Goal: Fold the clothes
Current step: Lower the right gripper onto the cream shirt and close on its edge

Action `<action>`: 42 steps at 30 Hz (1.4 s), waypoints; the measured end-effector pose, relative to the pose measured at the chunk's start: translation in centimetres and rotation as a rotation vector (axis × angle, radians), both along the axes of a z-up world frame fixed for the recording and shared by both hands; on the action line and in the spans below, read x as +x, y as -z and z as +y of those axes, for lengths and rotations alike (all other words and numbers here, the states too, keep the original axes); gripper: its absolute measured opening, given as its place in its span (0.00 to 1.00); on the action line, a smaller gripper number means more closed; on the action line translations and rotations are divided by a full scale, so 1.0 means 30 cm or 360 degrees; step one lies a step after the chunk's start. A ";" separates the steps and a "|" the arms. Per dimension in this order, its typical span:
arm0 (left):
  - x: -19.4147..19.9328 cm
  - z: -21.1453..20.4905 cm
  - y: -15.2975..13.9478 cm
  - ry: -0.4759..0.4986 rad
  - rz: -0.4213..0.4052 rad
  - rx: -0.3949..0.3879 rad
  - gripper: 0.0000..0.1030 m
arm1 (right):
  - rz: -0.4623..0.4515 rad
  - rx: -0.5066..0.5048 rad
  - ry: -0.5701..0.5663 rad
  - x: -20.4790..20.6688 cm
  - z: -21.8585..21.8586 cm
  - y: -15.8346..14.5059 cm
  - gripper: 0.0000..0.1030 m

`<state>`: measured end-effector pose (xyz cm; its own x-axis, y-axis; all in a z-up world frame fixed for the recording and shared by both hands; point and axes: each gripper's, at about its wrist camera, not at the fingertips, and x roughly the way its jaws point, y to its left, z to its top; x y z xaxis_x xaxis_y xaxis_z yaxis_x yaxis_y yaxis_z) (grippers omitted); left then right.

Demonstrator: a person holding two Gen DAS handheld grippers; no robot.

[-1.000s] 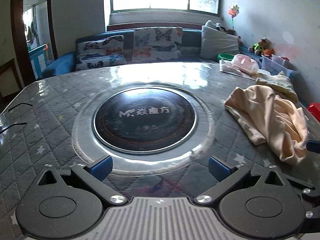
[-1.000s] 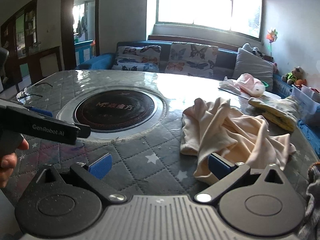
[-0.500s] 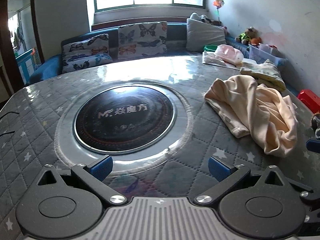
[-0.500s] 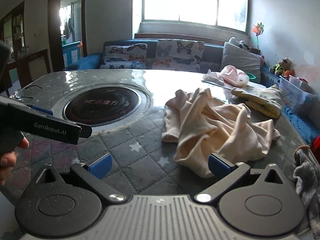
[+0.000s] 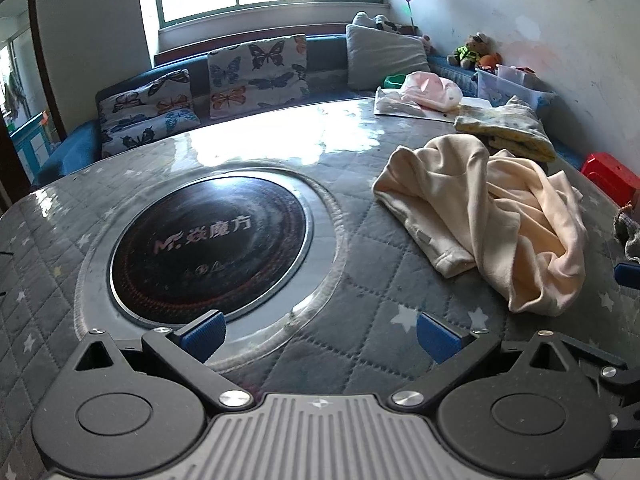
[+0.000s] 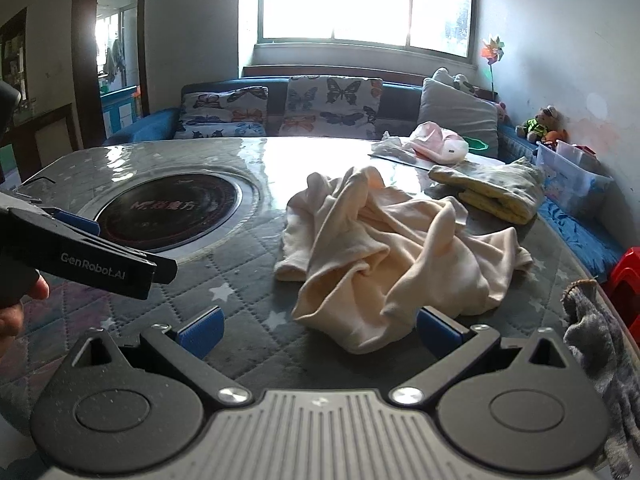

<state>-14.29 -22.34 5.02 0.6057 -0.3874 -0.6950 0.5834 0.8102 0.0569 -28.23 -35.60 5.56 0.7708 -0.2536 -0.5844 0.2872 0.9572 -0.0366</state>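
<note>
Hovering low over the quilted table (image 6: 248, 240), the right gripper (image 6: 318, 326) had its jaws spread and empty, the near edge of the crumpled cream garment (image 6: 384, 256) lying just ahead. The left gripper (image 5: 320, 330) was likewise released, the garment off to its right. Soft, light and limp, it would likely bunch; the hemmed cuff (image 5: 452, 260) looked the surest hold.

Quilted grey table cover (image 5: 360, 280) with star print surrounds a round black hotplate (image 5: 208, 240). Behind the table: blue sofa (image 6: 152, 120) bearing butterfly cushions (image 6: 332, 104) and a grey pillow (image 6: 460, 120). Window (image 6: 360, 0) above; pinwheel (image 6: 492, 50) and red stool (image 5: 608, 176) at right.
</note>
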 end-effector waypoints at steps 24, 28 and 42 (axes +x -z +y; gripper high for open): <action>0.160 -0.144 -0.025 -0.0010 0.0003 0.0037 1.00 | -0.0021 0.0040 -0.0008 0.207 -0.155 0.003 0.91; 0.178 -0.154 -0.022 -0.0023 0.0010 0.0038 1.00 | 0.0011 0.0059 -0.0027 0.247 -0.168 0.026 0.82; 0.213 -0.132 -0.043 -0.0052 -0.0002 0.0002 1.00 | 0.0035 0.0120 -0.0105 0.334 -0.180 0.066 0.30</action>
